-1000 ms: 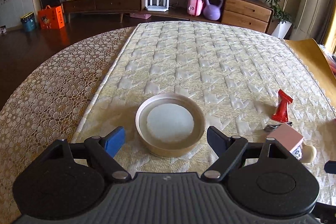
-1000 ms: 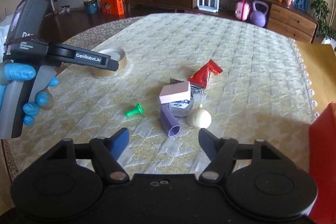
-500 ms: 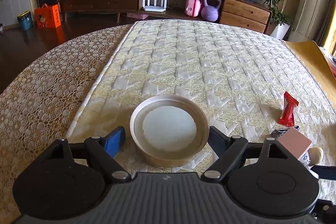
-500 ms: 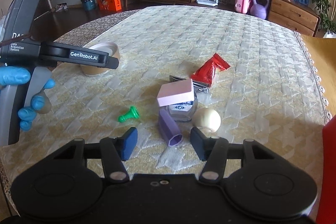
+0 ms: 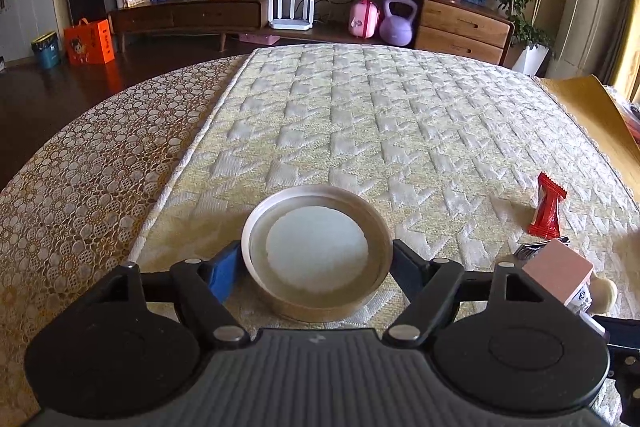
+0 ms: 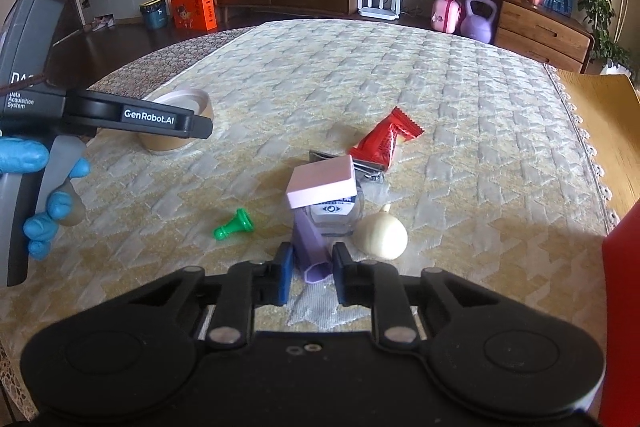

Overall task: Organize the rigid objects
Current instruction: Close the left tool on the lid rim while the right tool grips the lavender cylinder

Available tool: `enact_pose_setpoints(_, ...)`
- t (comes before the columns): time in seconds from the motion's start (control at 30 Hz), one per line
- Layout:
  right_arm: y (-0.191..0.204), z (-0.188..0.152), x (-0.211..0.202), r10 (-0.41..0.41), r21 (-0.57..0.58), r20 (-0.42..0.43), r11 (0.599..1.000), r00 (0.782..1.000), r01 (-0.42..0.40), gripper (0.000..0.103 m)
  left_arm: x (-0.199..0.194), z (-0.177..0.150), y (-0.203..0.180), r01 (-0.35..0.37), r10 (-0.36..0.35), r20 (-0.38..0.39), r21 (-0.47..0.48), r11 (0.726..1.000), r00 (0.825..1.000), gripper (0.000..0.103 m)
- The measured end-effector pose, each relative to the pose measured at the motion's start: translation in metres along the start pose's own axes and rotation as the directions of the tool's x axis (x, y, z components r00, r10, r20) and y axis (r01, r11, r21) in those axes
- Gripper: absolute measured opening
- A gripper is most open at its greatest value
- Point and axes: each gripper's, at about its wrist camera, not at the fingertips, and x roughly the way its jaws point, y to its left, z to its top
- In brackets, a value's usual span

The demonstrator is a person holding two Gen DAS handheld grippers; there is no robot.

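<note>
Sitting on the quilted yellow cloth of the surface (image 5: 400,131), a shallow round metal dish (image 5: 317,253) holds only a pale flat disc over its floor. The left gripper (image 5: 316,269) straddles it, jaws closing, pads at or just beside its rim. The right gripper (image 6: 309,277) is closing narrowly on a lilac hexagonal tube (image 6: 311,247) that lies on the cloth, its open end toward the camera, pads at its sides. Behind the tube stands a small clear jar with a pink square lid (image 6: 326,193); a cream garlic-shaped piece (image 6: 382,235) is just beside it, a red wrapped snack (image 6: 382,143) further back, a green pawn (image 6: 234,225) apart to the left
</note>
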Motion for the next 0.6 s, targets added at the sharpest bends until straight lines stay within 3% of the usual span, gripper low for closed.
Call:
enact_pose_setpoints(0.17, 0.002, -0.004, -0.005, 0.009, 0.002, 0.008, 1.000, 1.000, -0.009, 0.014, -0.005, 0.000, -0.001, -0.007, 0.007, -0.004, -0.003, 1.000, 1.000, 0.078)
enact_pose_setpoints(0.6, -0.004, -0.010, -0.044, 0.005, 0.037, 0.066, 0.999, 0.998, -0.007, 0.014, -0.043, 0.000, -0.024, -0.003, 0.003, -0.006, 0.038, 0.999, 1.000, 0.078)
